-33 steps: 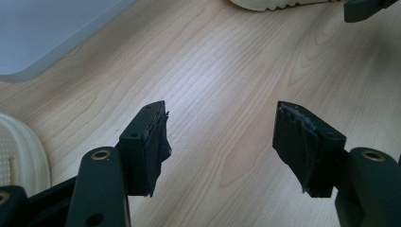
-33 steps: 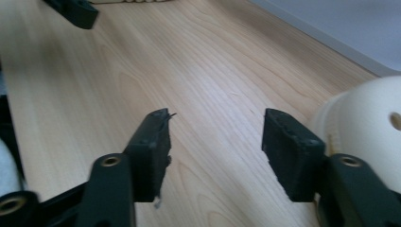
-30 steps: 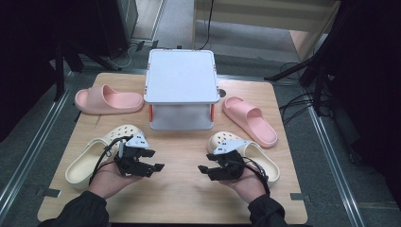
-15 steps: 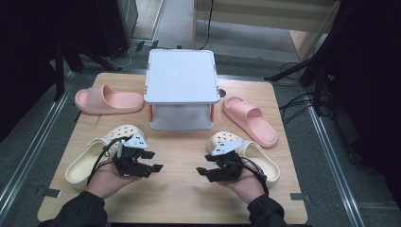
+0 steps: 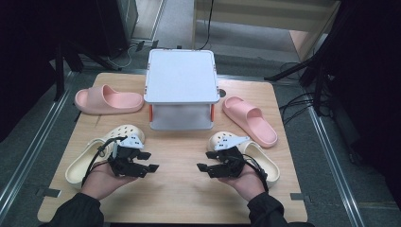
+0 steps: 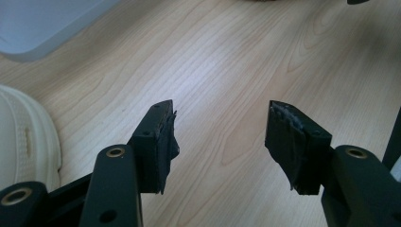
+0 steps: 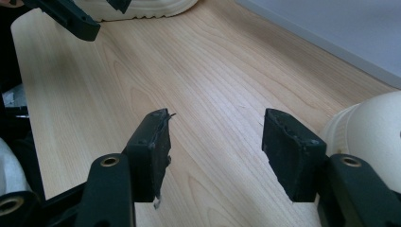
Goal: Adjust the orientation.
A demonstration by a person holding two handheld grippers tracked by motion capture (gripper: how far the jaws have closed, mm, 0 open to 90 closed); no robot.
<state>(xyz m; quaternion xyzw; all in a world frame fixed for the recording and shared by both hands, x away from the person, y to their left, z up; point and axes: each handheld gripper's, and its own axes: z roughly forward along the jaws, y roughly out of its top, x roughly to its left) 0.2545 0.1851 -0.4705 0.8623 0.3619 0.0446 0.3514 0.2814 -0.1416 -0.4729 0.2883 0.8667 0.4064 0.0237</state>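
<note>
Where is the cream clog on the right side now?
In the high view, the right cream clog lies at the table's front right, partly under the right hand-held gripper, just before the pink slide.

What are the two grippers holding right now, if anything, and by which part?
Nothing is held. The left gripper and the right gripper both stand open over bare table, each beside a cream clog.

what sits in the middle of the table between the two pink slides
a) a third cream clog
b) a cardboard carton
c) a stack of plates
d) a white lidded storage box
d: a white lidded storage box with orange latches stands at the far middle of the wooden table, with one pink slide to its left and the other pink slide to its right.
</note>
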